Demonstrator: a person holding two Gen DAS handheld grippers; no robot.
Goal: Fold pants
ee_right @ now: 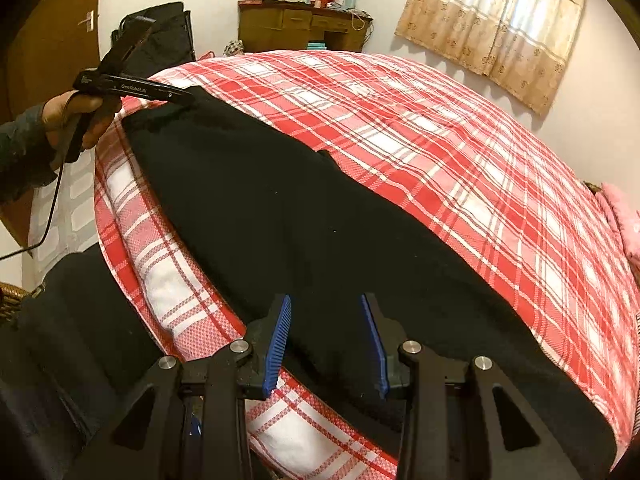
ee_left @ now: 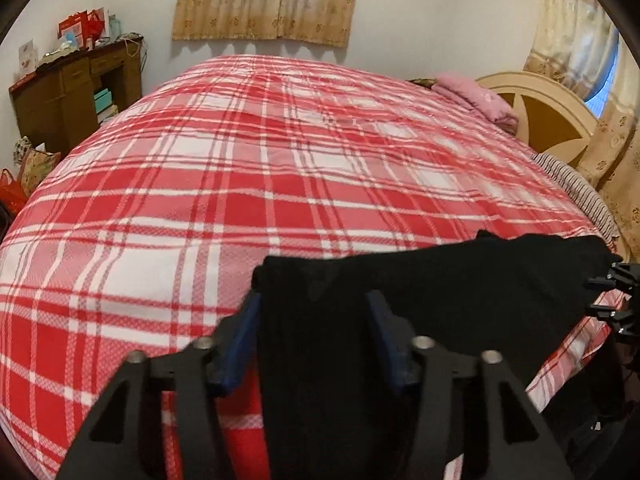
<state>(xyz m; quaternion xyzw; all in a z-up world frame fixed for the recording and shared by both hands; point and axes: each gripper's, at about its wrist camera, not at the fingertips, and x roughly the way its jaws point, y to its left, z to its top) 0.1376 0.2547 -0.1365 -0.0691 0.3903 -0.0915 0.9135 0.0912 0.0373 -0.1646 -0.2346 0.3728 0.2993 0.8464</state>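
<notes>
Bed (ee_left: 280, 160), large, covered edge to edge by a red-and-white plaid quilt (ee_right: 460, 152); the quilt fills most of both views. Pants (ee_right: 288, 216), black, laid lengthwise as a long band along the near edge of the quilt, one end at the left gripper and the other running under the right gripper; a small notch shows in the far edge about midway. Curtains (ee_left: 264, 0), tan with a floral print, hung over a window on the far wall; a second pair at the right side of the left wrist view. Desk (ee_left: 76, 92), dark brown wood, against the wall past the far corner of the bed, its top crowded with red boxes and cards. Headboard (ee_left: 548, 116), cream and tan, rounded, at the right end of the bed. Pillow (ee_left: 476, 100), pink, lying just beside the headboard. Left gripper (ee_left: 314, 316), black frame with blue pads (ee_left: 244, 336), jaws held wide apart; the black cloth lies in the gap between them, and whether the pads press on it cannot be told. Right gripper (ee_right: 325, 320), same make, jaws likewise well apart over the dark cloth at the bed's edge, pads not closed on the fabric. Left hand (ee_right: 76, 120), seen in the right wrist view, wrapped around the left gripper's handle, a thin cable hanging from it.
</notes>
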